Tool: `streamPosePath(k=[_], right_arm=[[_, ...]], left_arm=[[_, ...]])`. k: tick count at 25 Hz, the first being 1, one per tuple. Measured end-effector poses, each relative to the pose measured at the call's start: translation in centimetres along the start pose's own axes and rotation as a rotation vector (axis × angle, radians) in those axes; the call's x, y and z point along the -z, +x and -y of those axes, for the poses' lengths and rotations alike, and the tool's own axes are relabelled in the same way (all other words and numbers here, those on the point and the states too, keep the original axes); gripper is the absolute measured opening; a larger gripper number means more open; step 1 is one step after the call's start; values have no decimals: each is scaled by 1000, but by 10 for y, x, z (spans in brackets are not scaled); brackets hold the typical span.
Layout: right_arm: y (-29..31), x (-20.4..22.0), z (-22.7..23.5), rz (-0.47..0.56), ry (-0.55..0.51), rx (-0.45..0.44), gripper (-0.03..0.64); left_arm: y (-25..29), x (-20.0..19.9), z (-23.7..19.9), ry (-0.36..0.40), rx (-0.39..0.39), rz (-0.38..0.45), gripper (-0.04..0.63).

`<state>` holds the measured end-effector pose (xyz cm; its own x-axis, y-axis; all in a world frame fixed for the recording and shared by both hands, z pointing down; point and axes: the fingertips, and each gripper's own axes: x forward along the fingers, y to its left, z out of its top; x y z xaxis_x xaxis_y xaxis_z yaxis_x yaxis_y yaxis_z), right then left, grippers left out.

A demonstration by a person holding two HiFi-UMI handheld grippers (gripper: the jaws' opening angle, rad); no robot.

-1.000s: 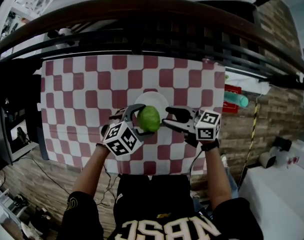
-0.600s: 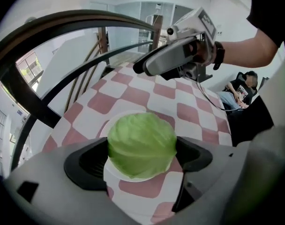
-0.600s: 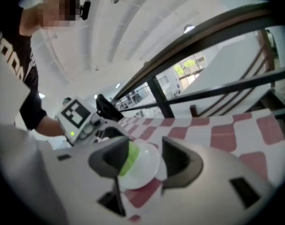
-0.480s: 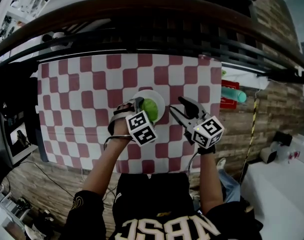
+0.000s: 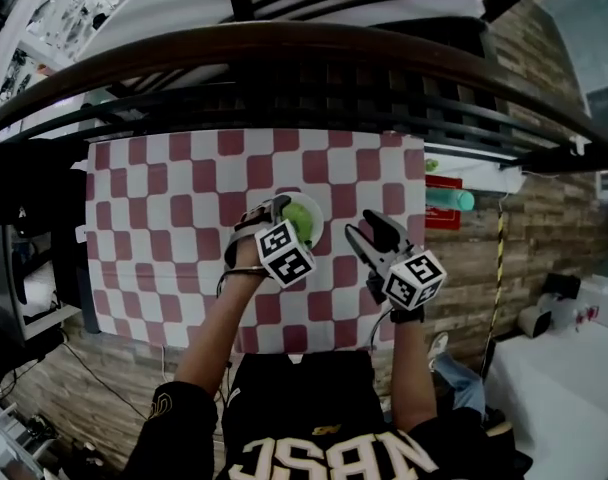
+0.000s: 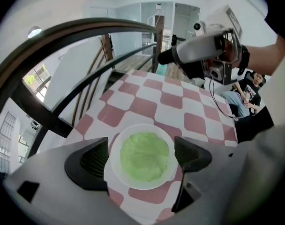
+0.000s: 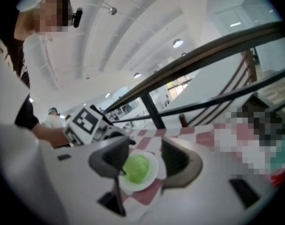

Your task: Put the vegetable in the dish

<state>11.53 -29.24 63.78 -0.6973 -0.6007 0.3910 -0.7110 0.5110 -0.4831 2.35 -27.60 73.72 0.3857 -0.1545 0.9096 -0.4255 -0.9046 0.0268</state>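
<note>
Green leafy vegetable (image 6: 145,156) lies in round white dish (image 6: 114,159); my left gripper (image 6: 141,154) and right gripper (image 7: 145,155) gape empty: placement seemingly done.

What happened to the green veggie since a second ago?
The left gripper lowered the vegetable into the dish and let go; its jaws now stand open above it. The dish stayed on the checked cloth, and the right gripper stayed open and empty.
</note>
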Motion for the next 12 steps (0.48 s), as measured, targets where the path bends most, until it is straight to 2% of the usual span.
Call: streamPosePath(k=[5, 8, 12], right_arm=[[-4, -37, -25, 147, -27, 48, 225], [-9, -61, -51, 215, -51, 82, 222], [-11, -86, -85, 238, -165, 156, 184]], left_arm=[[-71, -28, -28, -116, -132, 246, 452], [-124, -33, -38, -204, -230, 392, 306], [-193, -39, -46, -296, -336, 598, 238]])
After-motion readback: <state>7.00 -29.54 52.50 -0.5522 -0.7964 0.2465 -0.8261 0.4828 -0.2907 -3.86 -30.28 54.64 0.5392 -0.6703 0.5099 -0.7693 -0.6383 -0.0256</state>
